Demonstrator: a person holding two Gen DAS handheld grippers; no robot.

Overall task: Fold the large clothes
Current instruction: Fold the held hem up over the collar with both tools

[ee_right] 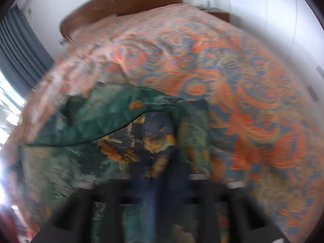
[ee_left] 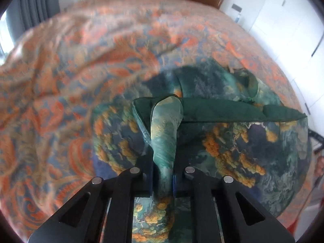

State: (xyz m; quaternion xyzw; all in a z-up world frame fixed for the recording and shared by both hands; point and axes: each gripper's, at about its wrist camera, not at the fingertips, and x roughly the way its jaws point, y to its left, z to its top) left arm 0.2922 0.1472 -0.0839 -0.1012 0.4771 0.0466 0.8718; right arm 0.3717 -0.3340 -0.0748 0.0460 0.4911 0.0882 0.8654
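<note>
A large garment (ee_left: pixel 232 141) printed in green, blue and orange lies on the bed, with a plain dark green band (ee_left: pixel 212 109) across its top. My left gripper (ee_left: pixel 162 168) is shut on a raised fold of this cloth, which stands up as a tube between the pads. The right wrist view is blurred by motion. There the same garment (ee_right: pixel 81 121) spreads to the left and below, its dark green edge curving across. A strip of its cloth runs between the fingers of my right gripper (ee_right: pixel 160 162), which looks shut on it.
An orange and blue patterned bedspread (ee_left: pixel 81 60) (ee_right: pixel 243 101) covers the bed under the garment. A brown headboard (ee_right: pixel 121 4) stands at the far end, with a nightstand (ee_right: pixel 218 14) beside it. Grey curtains (ee_right: pixel 20 50) hang on the left and white cupboard doors (ee_left: pixel 283 30) on the right.
</note>
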